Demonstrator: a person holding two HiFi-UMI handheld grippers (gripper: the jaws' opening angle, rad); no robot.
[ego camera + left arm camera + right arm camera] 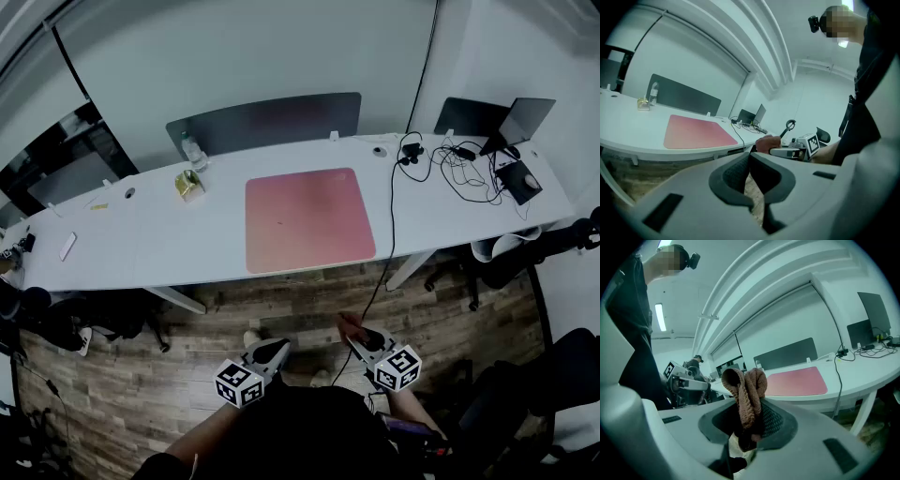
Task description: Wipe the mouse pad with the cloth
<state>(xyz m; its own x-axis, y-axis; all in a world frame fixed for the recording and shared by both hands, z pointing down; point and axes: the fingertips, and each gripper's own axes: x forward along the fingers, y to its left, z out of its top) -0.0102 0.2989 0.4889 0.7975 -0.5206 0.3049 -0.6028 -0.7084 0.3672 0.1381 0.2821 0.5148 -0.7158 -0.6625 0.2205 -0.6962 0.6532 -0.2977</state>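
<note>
Two hand-held grippers, one cloth, one mouse pad; all places are given from the mouse pad.

1. Mouse pad (307, 220): pink, roughly square, lying flat on the white desk (150, 234), its near edge close to the desk's front edge. Its surface is bare.
2. Cloth (746, 394): brownish-pink knit, bunched. It is off the pad and well short of it, out over the wooden floor (141, 375) on the person's side of the desk.
3. Right gripper (751, 420): jaws pinching the cloth, whose folded bulk stands up above the pads. It is held in the air in front of the pad's near edge, well apart from it.
4. Left gripper (749, 161): jaws pressed together at the tips with nothing between them. It is level with the right gripper, on that gripper's left, and equally far from the pad.
5. Divider panel (267, 122): grey, upright along the desk's far edge, behind the pad.
6. Small yellow-green item (189, 185): on the desk, left of the pad's far corner; what it is cannot be made out.
7. Clear bottle (192, 150): just behind the yellow-green item, left of the pad.
8. Black cables (459, 164): tangled on the desk, right of the pad; one runs off the front edge beside the pad's right side.
9. Dark screens (506, 117): beyond the cables, far right of the pad.
</note>
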